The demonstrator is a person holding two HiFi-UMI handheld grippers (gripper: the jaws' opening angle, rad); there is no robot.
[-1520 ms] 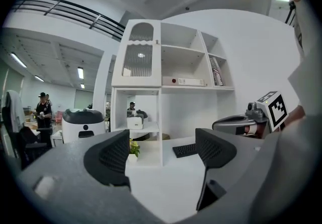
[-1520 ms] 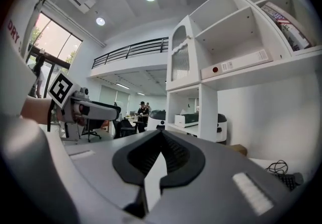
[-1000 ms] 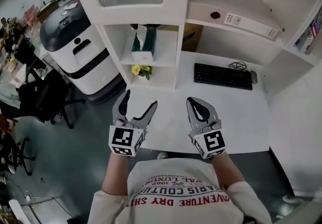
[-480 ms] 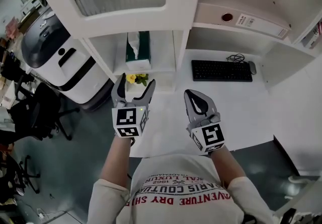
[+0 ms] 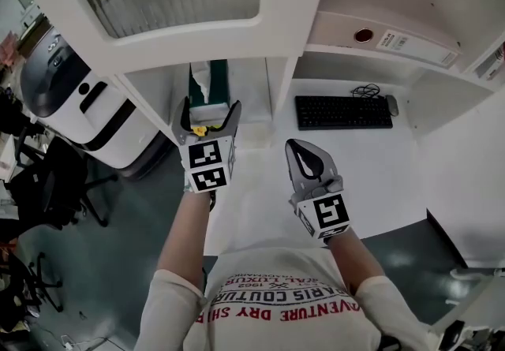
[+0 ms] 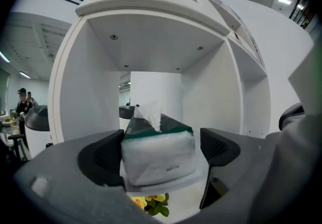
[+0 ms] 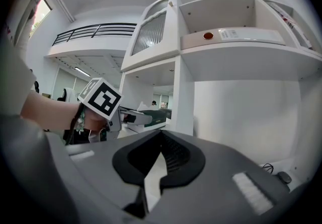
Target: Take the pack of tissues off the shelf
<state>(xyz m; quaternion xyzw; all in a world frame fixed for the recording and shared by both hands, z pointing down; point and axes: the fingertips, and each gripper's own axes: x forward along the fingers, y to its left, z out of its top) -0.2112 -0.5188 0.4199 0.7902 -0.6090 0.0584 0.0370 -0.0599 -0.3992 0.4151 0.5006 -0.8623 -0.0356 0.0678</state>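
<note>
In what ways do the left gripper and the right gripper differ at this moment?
Left gripper: jaws wide apart and opening; right gripper: jaws together. The pack of tissues stands between the left gripper's jaws; the right gripper's hold nothing. The left gripper reaches the shelf; the right gripper hangs above the desk. Both carry a marker cube.

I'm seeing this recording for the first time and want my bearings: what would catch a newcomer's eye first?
The left gripper, its jaws opening, reaches into a white shelf cubby with the green-topped pack of tissues between its jaws, not yet pinched. The right gripper hangs shut over the white desk, with a black keyboard beyond it.
</note>
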